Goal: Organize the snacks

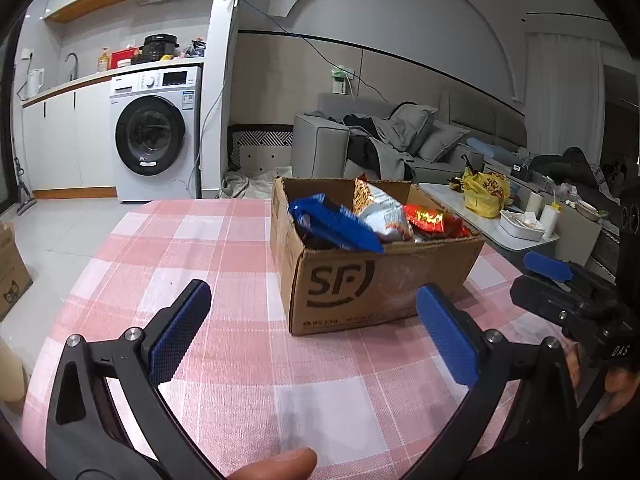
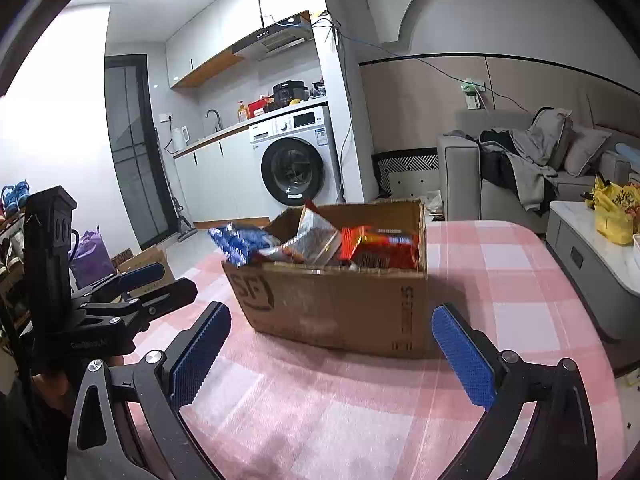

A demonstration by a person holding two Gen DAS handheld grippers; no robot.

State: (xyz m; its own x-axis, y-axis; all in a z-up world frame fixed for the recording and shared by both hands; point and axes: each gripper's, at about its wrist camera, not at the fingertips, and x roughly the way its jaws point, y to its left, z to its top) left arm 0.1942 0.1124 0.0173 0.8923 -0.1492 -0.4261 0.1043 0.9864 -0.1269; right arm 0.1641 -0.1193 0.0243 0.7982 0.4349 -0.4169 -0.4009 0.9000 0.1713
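A brown cardboard box marked SF stands on the pink checked tablecloth. Snack packs stick out of it: a blue pack, a white and silver bag and a red pack. My left gripper is open just short of the box's near corner, with nothing between its blue pads. In the right wrist view the same box holds the blue pack, the silver bag and the red pack. My right gripper is open too, empty, close in front of the box.
The other gripper shows at the right edge of the left view. A white coffee table with a yellow bag stands right of the table. Behind are a grey sofa, a washing machine, and a cardboard box on the floor.
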